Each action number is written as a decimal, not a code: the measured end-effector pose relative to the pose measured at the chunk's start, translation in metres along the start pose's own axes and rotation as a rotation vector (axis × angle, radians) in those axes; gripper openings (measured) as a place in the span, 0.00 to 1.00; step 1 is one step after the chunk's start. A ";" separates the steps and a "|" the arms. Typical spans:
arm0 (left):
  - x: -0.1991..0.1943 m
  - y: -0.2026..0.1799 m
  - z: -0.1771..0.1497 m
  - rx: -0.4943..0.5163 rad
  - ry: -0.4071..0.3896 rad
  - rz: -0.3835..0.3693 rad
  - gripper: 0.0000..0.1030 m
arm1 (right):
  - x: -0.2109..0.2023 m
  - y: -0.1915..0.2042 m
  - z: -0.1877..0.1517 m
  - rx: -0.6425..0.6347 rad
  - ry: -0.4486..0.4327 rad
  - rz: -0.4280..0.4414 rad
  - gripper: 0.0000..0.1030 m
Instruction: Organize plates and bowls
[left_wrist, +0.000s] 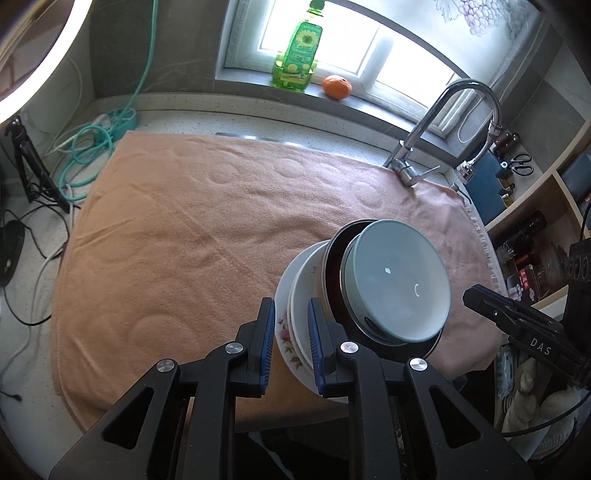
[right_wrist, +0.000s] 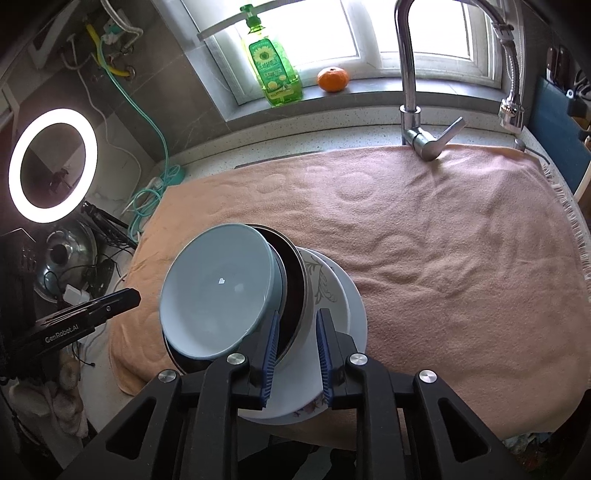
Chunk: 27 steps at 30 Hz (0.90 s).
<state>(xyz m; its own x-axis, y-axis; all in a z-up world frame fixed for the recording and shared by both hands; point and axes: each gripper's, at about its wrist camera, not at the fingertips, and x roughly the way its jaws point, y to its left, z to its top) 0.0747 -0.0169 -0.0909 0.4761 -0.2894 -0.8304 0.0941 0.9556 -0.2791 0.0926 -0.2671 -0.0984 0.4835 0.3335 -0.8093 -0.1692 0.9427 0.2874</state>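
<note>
Mostly bare towel (left_wrist: 177, 236) beyond stack (left_wrist: 369, 291).

Bright window (right_wrist: 325, 33) behind a grey sill (right_wrist: 369, 92), speckled counter (left_wrist: 207, 122) below, glowing ring light (right_wrist: 53, 164) by a grey wall (right_wrist: 177, 92).

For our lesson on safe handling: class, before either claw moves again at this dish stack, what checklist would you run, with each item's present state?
1. Floral plates resting on the orange towel: ok.
2. Pale blue bowl level in the dark steel-rimmed bowl: not ok, it leans tilted.
3. Left claw gripping the plate rims: cannot tell; the rims lie between its fingers.
4. Right claw clear of the dark bowl: not ok; it is open and straddles the rim.
5. Bare towel to set dishes on: ok, plenty behind the stack.
</note>
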 end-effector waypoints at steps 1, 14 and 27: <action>-0.004 -0.002 -0.002 0.002 -0.011 0.004 0.18 | -0.004 0.002 -0.001 -0.011 -0.013 -0.005 0.23; -0.038 -0.037 -0.024 0.046 -0.107 0.052 0.39 | -0.046 0.016 -0.023 -0.099 -0.129 -0.031 0.55; -0.052 -0.058 -0.042 0.071 -0.143 0.134 0.70 | -0.064 0.018 -0.042 -0.119 -0.179 -0.035 0.74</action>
<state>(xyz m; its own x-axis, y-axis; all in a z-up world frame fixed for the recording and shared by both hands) 0.0077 -0.0596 -0.0515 0.6074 -0.1540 -0.7793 0.0808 0.9879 -0.1323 0.0224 -0.2714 -0.0633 0.6342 0.3047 -0.7106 -0.2448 0.9509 0.1893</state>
